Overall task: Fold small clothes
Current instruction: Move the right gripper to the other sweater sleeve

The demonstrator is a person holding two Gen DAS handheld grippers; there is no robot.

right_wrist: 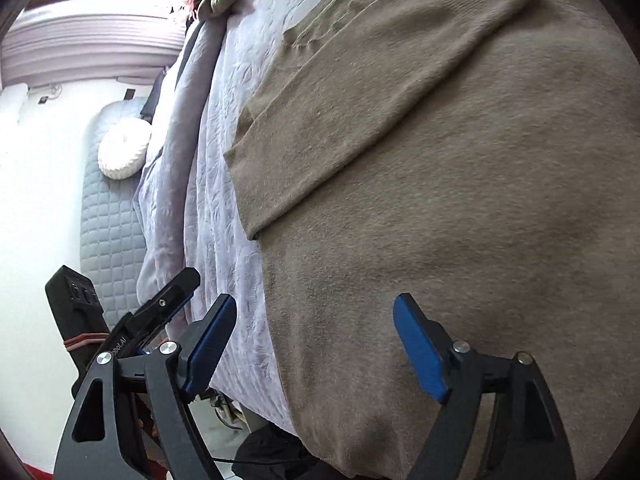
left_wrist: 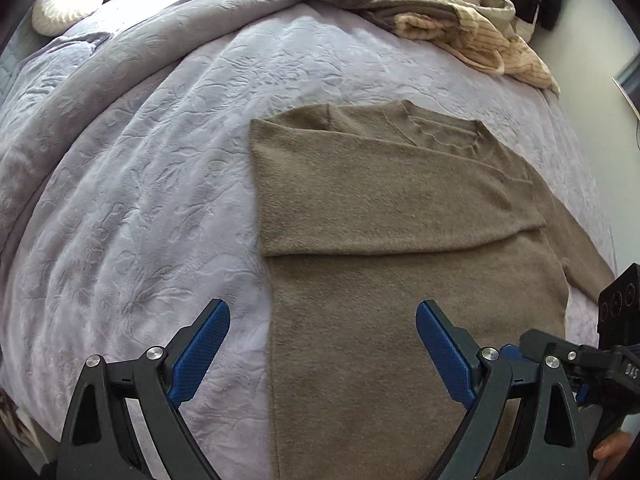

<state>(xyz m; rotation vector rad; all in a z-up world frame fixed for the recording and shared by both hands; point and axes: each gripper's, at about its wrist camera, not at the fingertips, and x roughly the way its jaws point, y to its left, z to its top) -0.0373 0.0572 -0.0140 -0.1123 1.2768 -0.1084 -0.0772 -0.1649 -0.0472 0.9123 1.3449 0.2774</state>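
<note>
A brown knit sweater [left_wrist: 384, 248] lies flat on the lilac bedspread [left_wrist: 140, 200], with one sleeve folded across its chest and its neckline at the far end. My left gripper [left_wrist: 322, 328] hangs above the sweater's left edge, jaws wide apart and nothing between the blue pads [left_wrist: 200, 352]. In the right wrist view the same sweater [right_wrist: 460, 200] fills most of the frame. My right gripper [right_wrist: 314, 330] stands open over its lower part, holding nothing. The other gripper's black body [right_wrist: 132, 320] shows at the left there.
A heap of cream and grey clothes [left_wrist: 440, 16] lies at the far side of the bed. A round white cushion [left_wrist: 66, 2] sits by the padded headboard [right_wrist: 108, 208]. The bed's near edge [right_wrist: 248, 396] drops to the floor, where dark items lie.
</note>
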